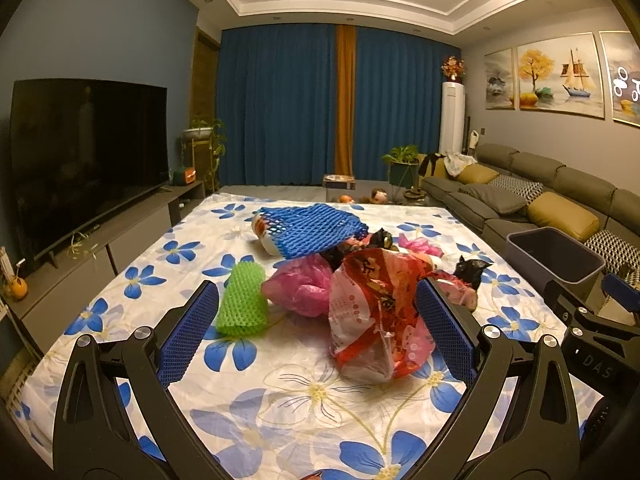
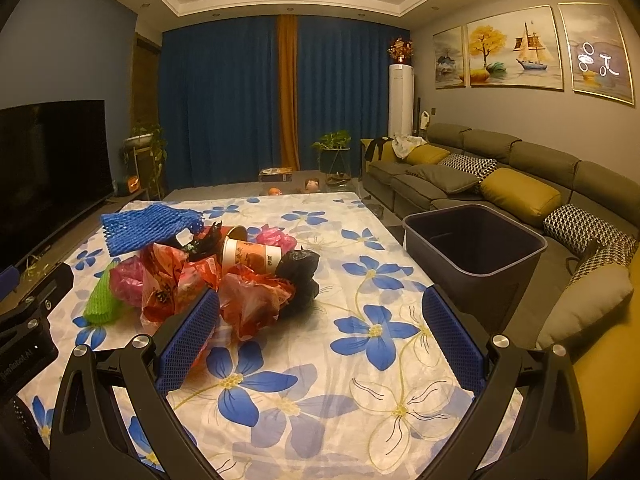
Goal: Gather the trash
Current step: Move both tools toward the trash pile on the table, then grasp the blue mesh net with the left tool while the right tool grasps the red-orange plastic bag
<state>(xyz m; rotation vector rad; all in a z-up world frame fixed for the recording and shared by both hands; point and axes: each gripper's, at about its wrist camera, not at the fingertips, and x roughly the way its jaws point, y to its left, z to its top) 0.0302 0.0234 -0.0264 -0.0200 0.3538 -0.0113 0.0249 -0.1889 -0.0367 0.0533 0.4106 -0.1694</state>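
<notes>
Table (image 2: 340, 420): covered by a white cloth printed with blue flowers; it carries all the trash.
Trash pile: sits on the far left part of the table, well left of the bin.
Bin (image 2: 472, 268): dark, open-topped, standing off the table's right edge, between the table and the sofa (image 2: 500, 168); nothing shows inside it.
Red bag (image 1: 372, 312): crumpled red and white plastic with printed characters, at the near side of the pile, closest to the left gripper.
Pink bag (image 1: 300, 288): crumpled, touching the red bag's left side.
Green net (image 1: 240, 300): foam mesh sleeve lying flat on the table, just left of the pink bag.
Blue net (image 1: 312, 230): larger foam mesh sheet resting on top of the pile's far side.
Paper cup (image 2: 250, 256): lying on its side in the pile, its mouth toward the far end of the table.
Black bag (image 2: 300, 272): crumpled, against the cup's right side, the part of the pile nearest the bin.
Left gripper (image 1: 316, 320): released, its 2 blue-padded fingers spread wide and holding nothing; the red bag lies between them, near the right finger, but whether it touches is unclear.
Right gripper (image 2: 320, 320): released, fingers spread wide, empty; the left finger stands in front of the pile's near edge, the right finger in line with the bin.
</notes>
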